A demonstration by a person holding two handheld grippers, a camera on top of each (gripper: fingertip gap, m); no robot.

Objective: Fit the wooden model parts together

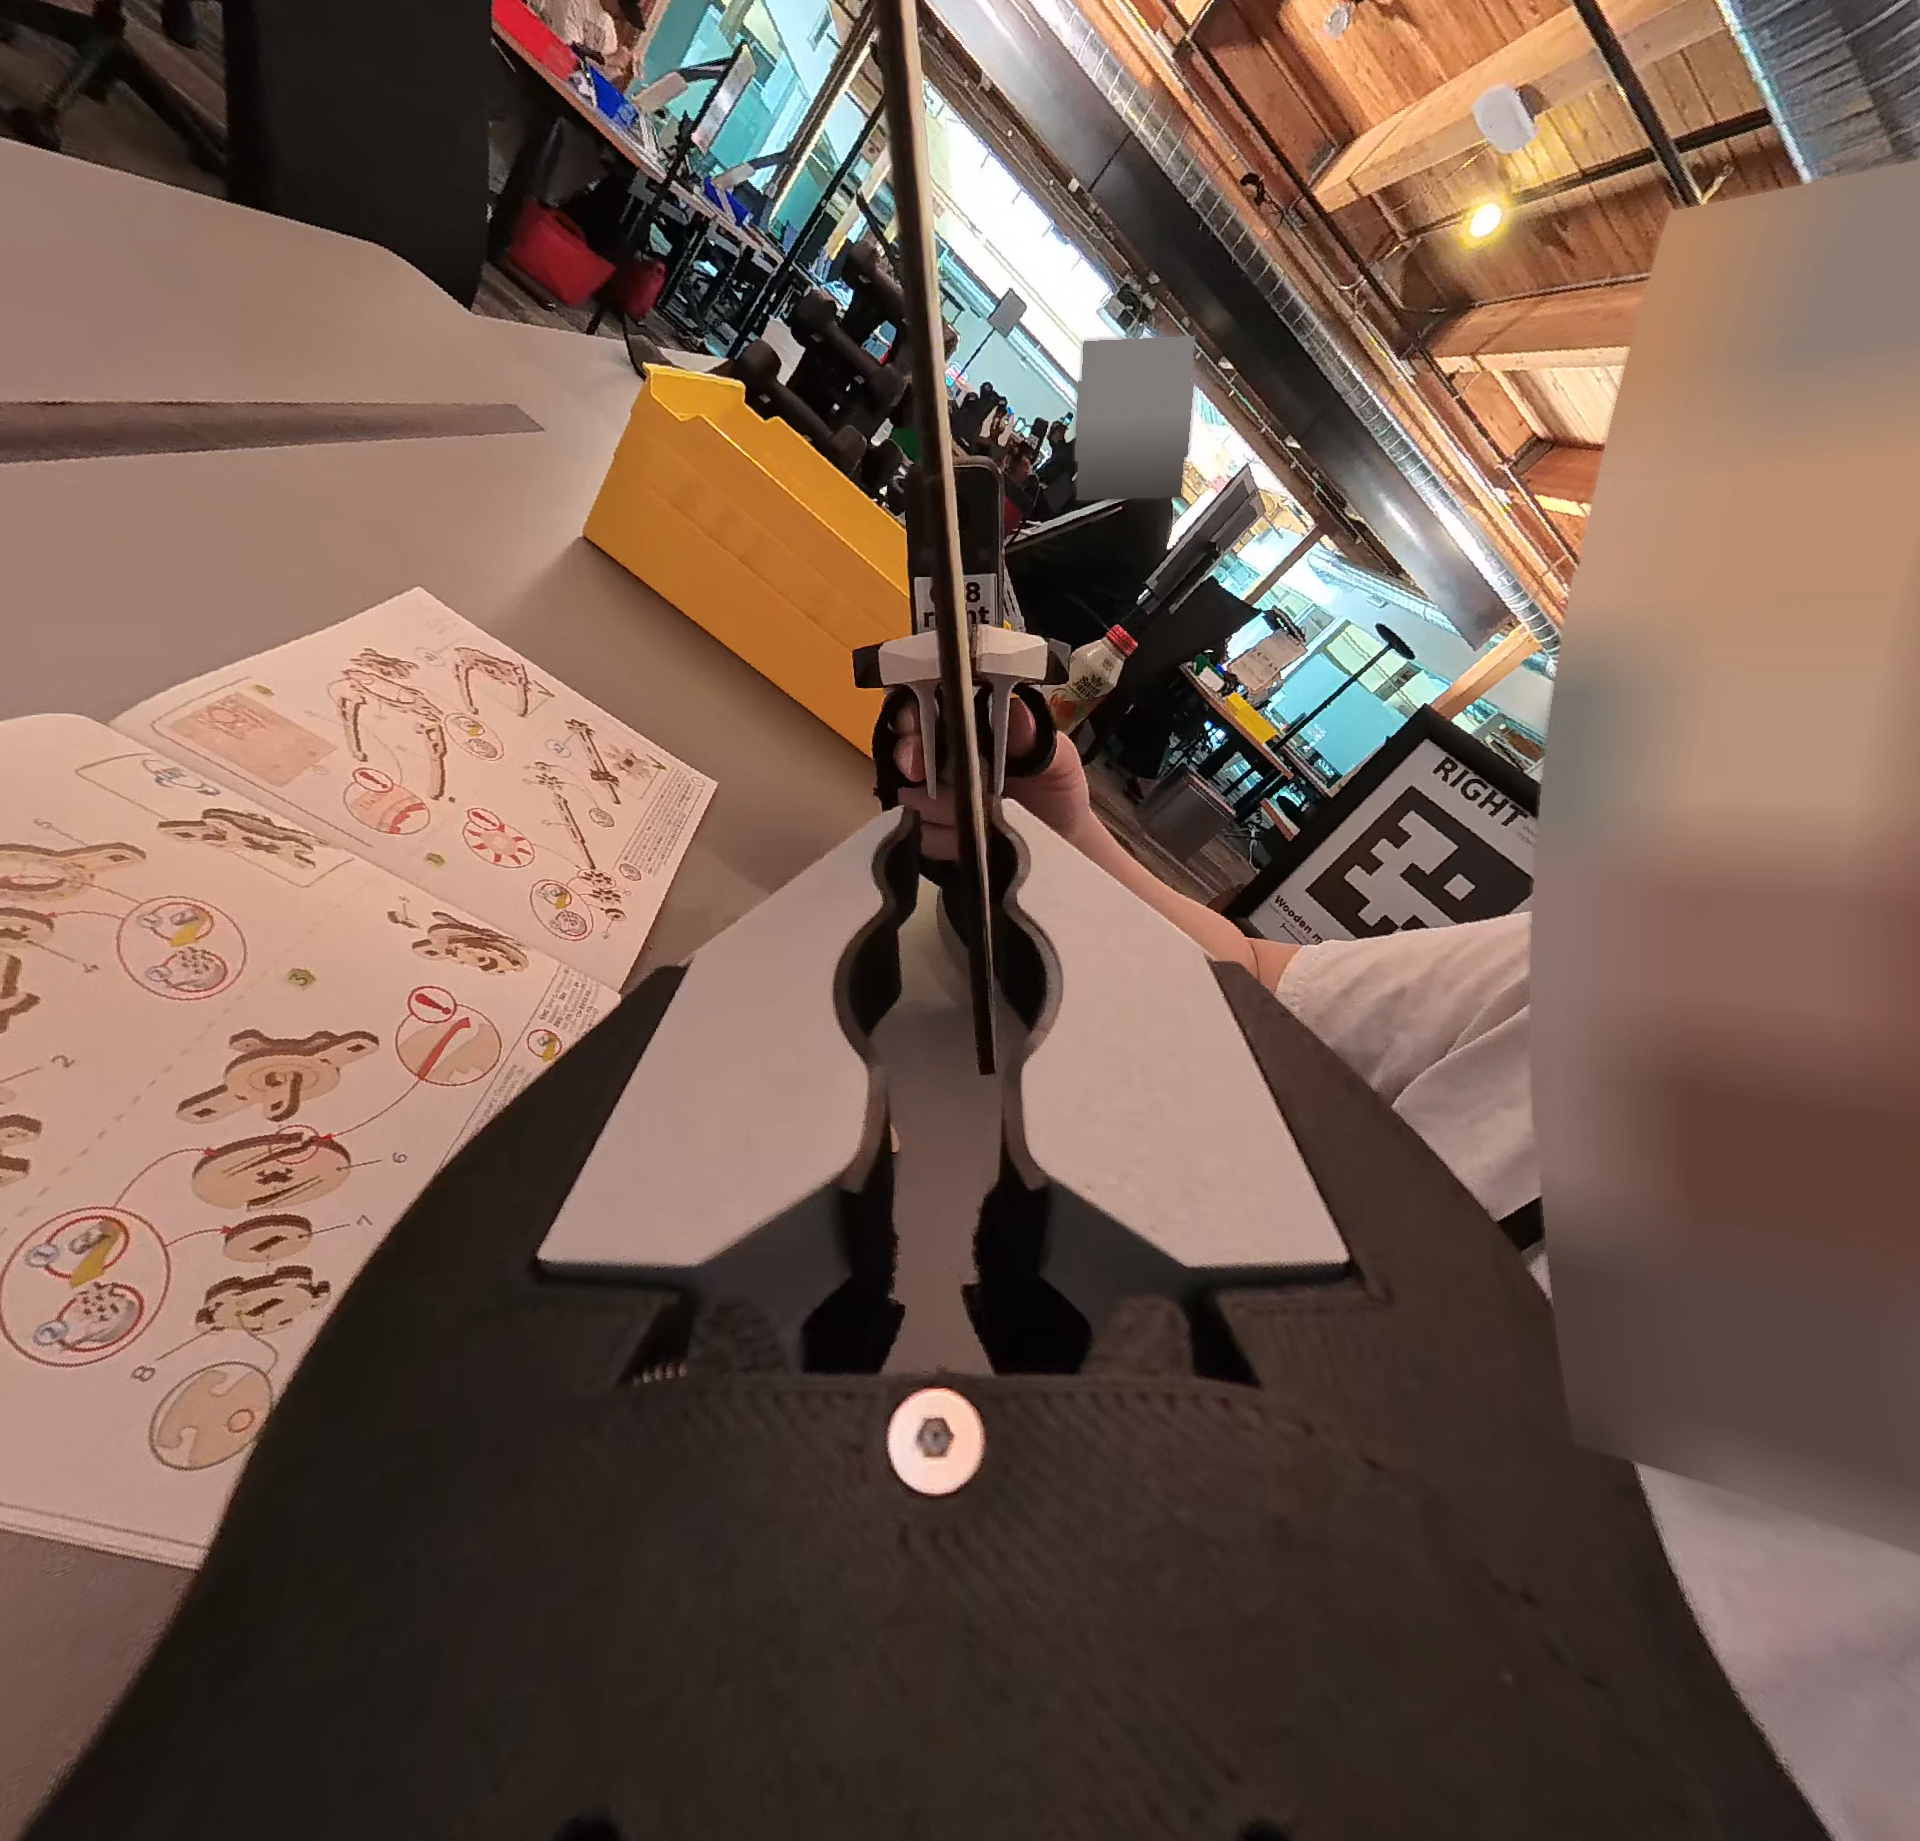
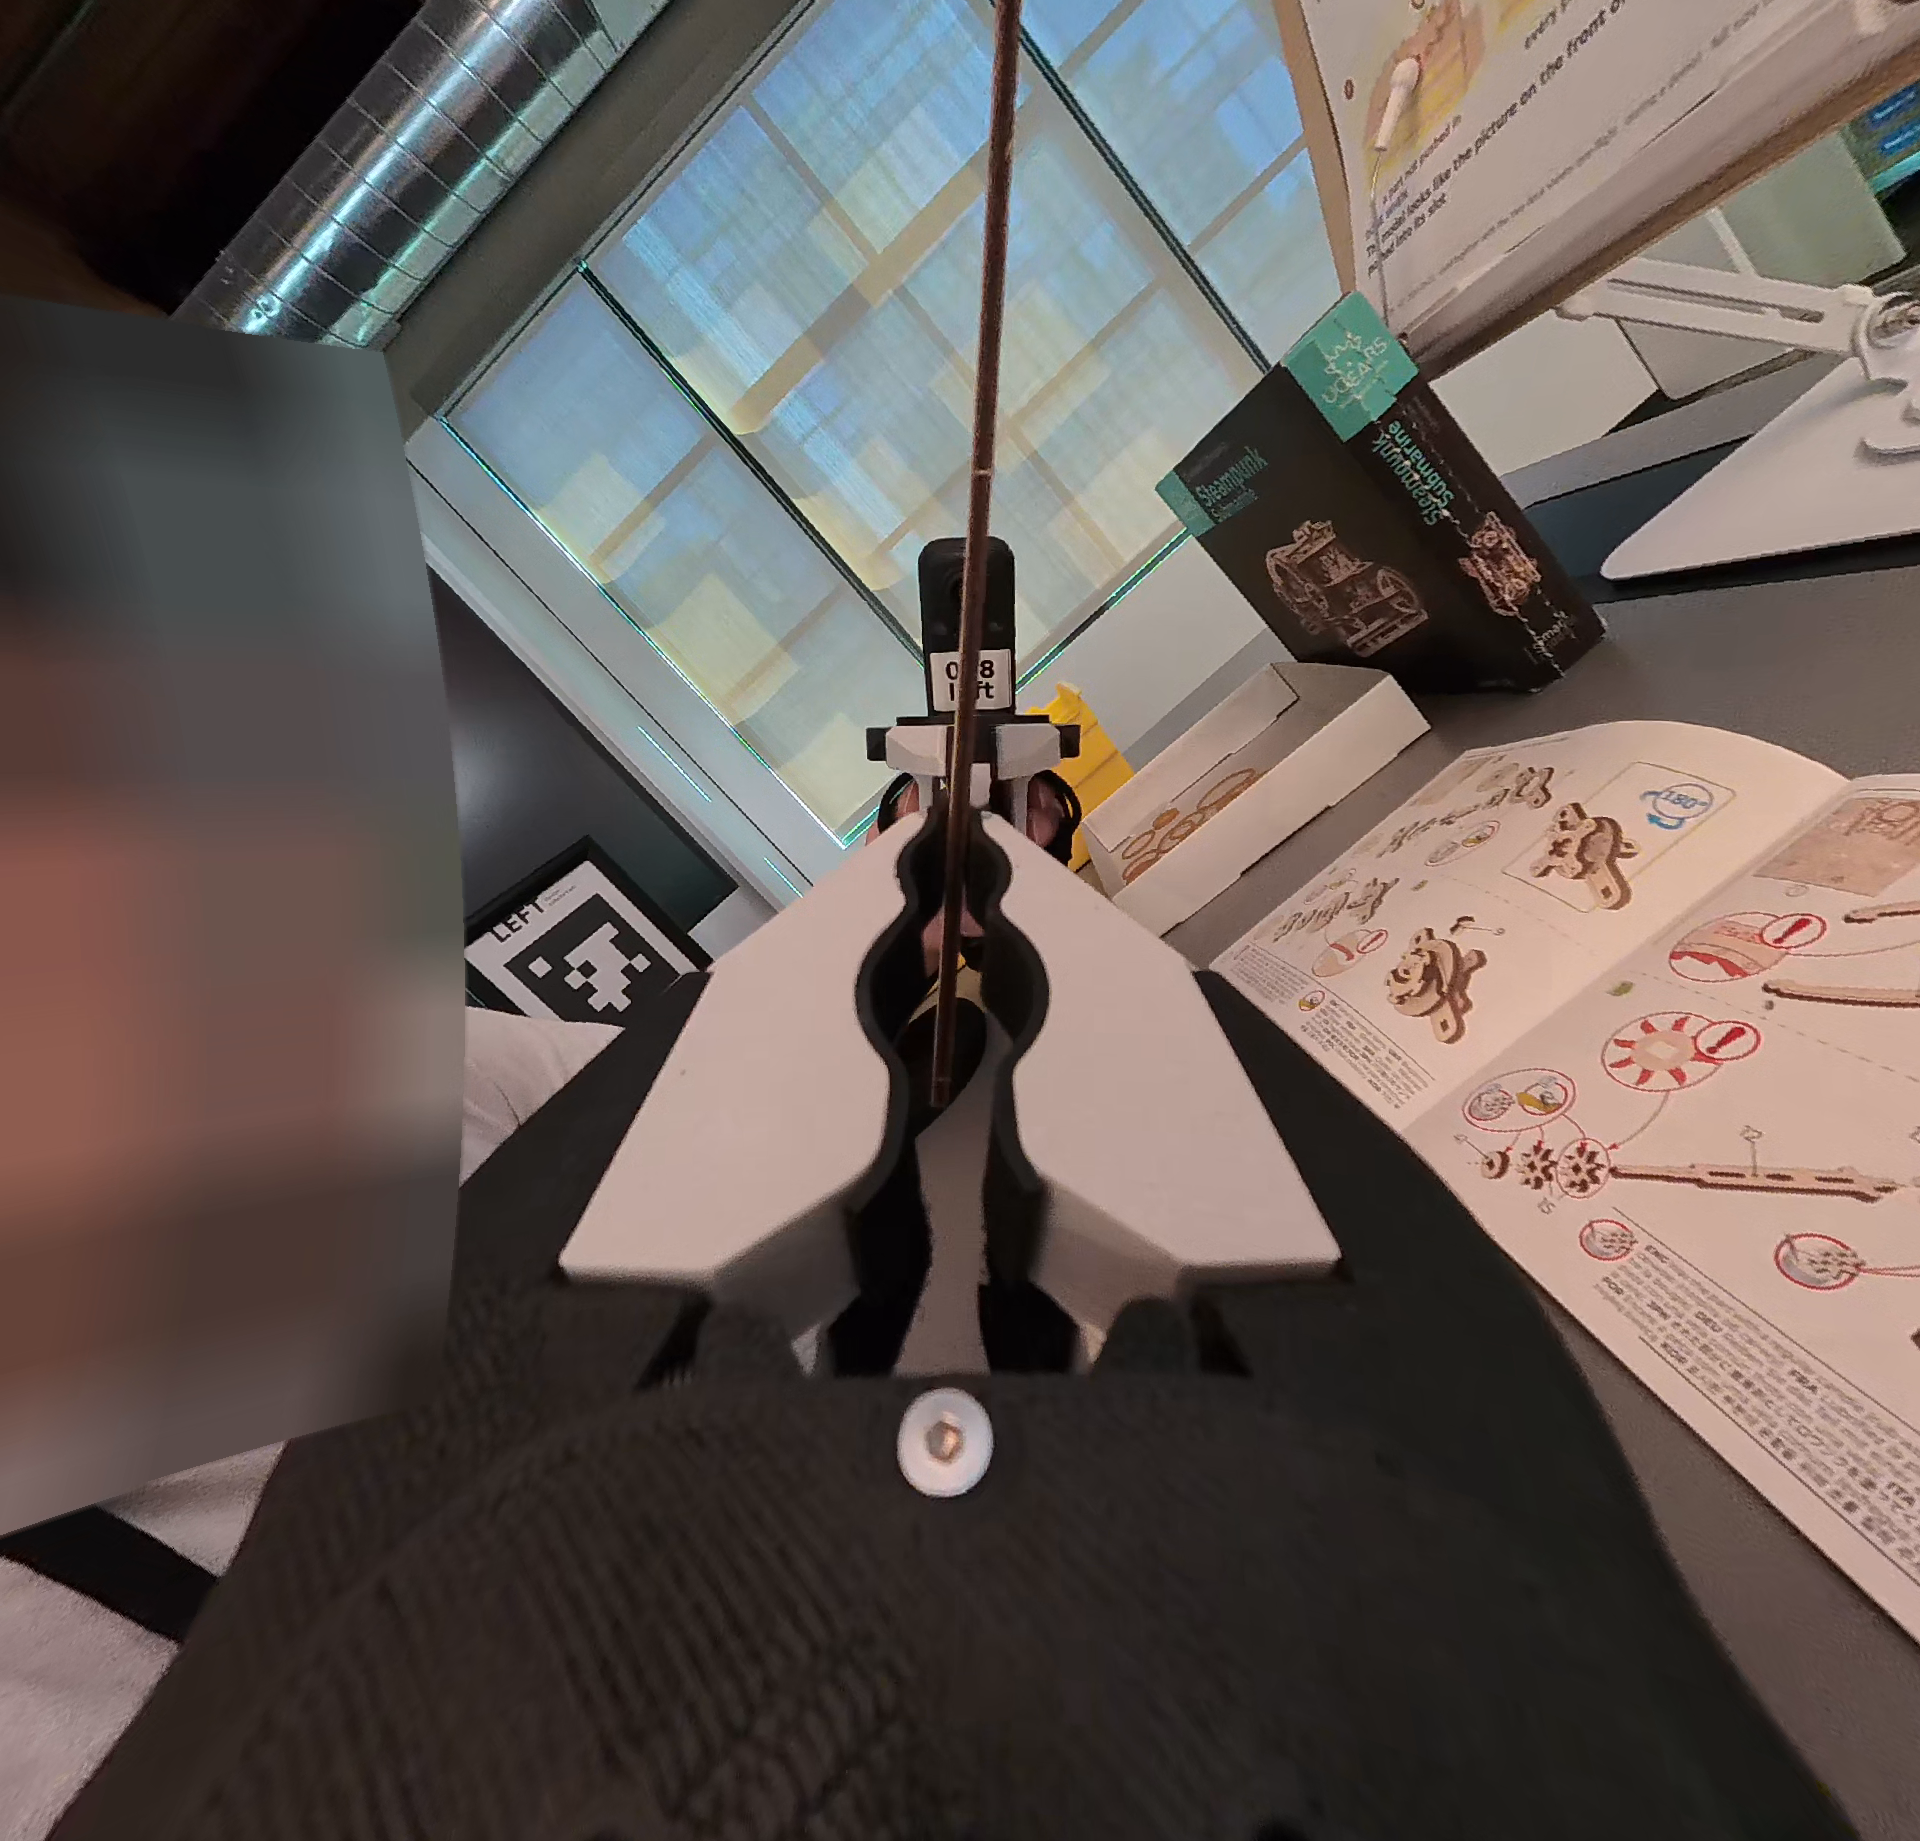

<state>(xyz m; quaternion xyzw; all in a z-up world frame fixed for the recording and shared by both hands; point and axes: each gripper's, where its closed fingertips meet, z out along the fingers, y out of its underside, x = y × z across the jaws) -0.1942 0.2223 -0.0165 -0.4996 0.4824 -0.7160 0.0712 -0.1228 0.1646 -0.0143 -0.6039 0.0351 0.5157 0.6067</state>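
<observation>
A thin wooden parts sheet (image 1: 940, 441) shows edge-on and runs up out of the left wrist view. My left gripper (image 1: 956, 825) is shut on its near edge. My right gripper (image 1: 961, 711) faces me from the far side and clamps the same sheet. In the right wrist view the sheet (image 2: 982, 389) is again a thin dark line, held in my right gripper (image 2: 951, 841), with the left gripper (image 2: 971, 752) opposite. The sheet is held above the table, and its faces are hidden.
An open instruction booklet (image 1: 312, 960) lies on the grey table and also shows in the right wrist view (image 2: 1610, 1012). A yellow bin (image 1: 748, 524), a bottle (image 1: 1096, 679), a dark model box (image 2: 1382, 544) and a white tray of wooden parts (image 2: 1247, 794) stand behind. Tip to tip, the grippers are about 10 cm apart.
</observation>
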